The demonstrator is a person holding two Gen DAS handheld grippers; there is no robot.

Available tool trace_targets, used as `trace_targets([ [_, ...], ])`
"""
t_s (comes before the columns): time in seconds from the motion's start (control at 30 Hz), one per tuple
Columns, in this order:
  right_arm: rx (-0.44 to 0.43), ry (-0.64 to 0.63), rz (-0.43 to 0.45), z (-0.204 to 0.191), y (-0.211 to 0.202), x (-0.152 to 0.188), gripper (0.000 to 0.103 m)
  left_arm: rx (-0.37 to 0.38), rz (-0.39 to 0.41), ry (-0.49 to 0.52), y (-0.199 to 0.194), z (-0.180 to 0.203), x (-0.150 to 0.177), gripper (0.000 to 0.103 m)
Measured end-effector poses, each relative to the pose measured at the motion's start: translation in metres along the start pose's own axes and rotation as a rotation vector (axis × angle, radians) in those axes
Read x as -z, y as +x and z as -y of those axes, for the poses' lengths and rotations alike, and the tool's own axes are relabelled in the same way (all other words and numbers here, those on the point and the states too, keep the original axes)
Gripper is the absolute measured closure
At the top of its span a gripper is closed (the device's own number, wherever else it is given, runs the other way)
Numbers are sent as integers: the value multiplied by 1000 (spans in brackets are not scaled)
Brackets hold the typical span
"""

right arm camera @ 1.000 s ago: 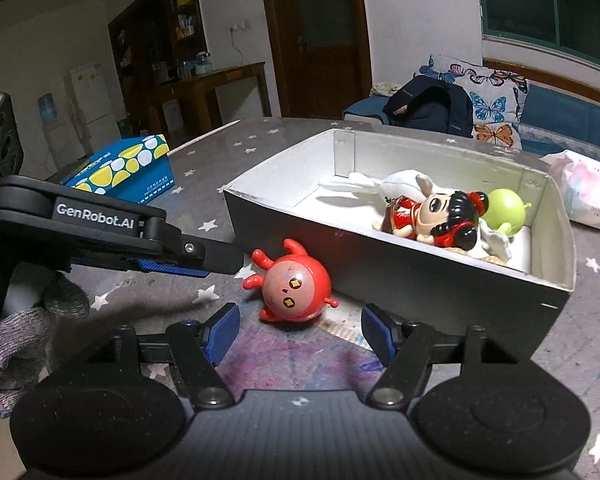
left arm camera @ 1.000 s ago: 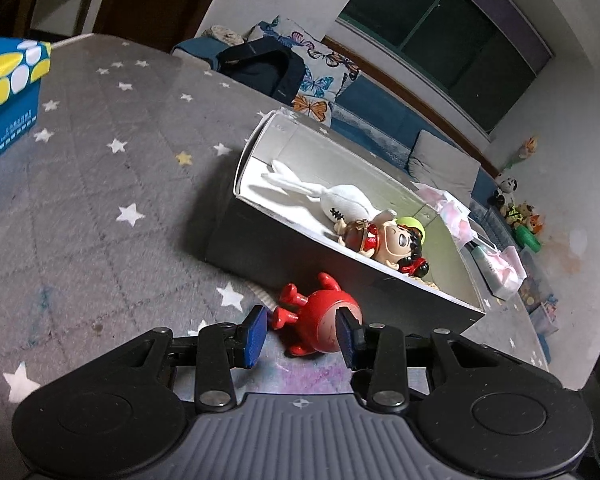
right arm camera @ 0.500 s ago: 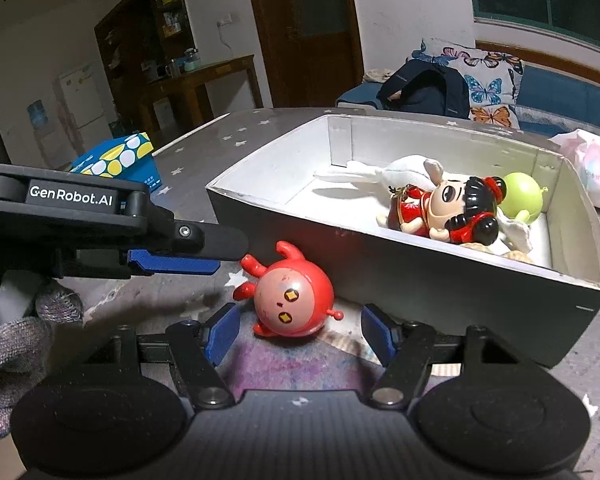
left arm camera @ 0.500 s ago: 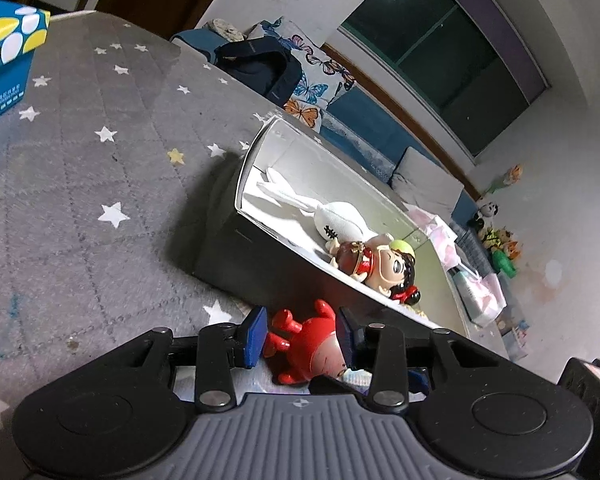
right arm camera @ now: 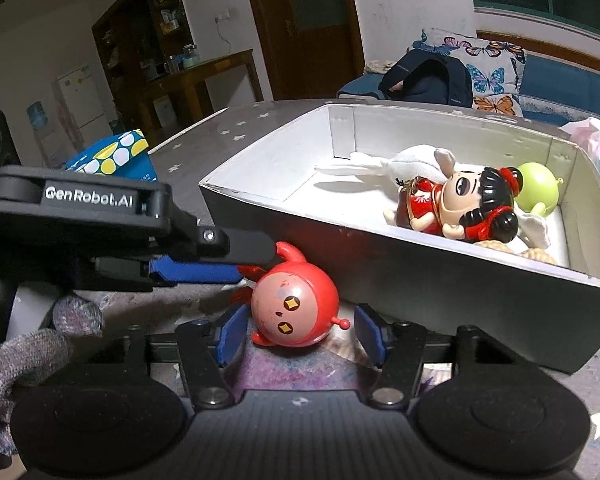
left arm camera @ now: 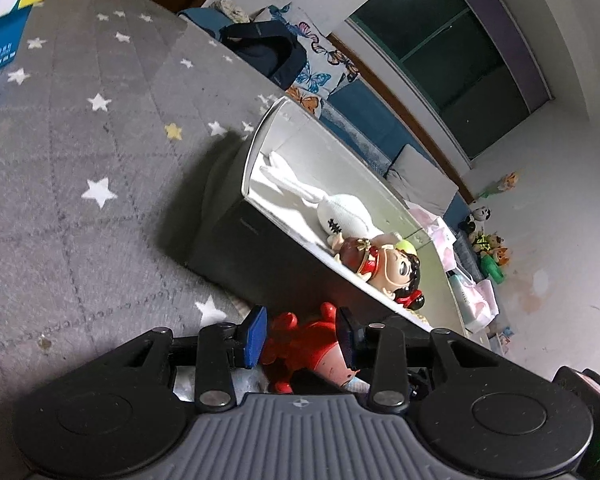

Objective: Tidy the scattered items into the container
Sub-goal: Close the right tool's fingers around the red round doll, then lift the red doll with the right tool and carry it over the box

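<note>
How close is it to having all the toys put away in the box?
Nearly done, it seems: a white plush, a doll and a green ball already lie in the box. The red toy sits outside on the table between the right gripper's closing jaws, waiting to go in.

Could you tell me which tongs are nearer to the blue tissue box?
Left. The left tongs sit between the box and the right tongs, whose jaws are closing around the red toy, farther back.

Grippers: black linkage arms, silver screws, blue pads (right arm camera: 230, 334)
Marking: white "GenRobot.AI" lettering (right arm camera: 89, 197)
Worn: grey knit glove (right arm camera: 24, 350)
</note>
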State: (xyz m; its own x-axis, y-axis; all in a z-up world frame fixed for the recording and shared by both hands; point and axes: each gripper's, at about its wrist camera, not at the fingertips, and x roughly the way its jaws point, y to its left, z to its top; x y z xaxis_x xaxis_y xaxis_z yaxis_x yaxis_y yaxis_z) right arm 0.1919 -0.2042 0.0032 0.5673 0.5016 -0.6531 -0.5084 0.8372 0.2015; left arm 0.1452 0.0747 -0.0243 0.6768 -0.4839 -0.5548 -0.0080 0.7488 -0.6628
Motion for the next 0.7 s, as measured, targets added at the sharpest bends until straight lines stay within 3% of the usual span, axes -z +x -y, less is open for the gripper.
trace_targets([
  [0.17, -6, 8, -1, 2, 3, 0, 49, 25, -16, -8, 3, -1, 2, 63],
  [0.7, -6, 2, 12, 0, -2, 2, 50, 23, -17, 25, -3, 5, 9, 62],
])
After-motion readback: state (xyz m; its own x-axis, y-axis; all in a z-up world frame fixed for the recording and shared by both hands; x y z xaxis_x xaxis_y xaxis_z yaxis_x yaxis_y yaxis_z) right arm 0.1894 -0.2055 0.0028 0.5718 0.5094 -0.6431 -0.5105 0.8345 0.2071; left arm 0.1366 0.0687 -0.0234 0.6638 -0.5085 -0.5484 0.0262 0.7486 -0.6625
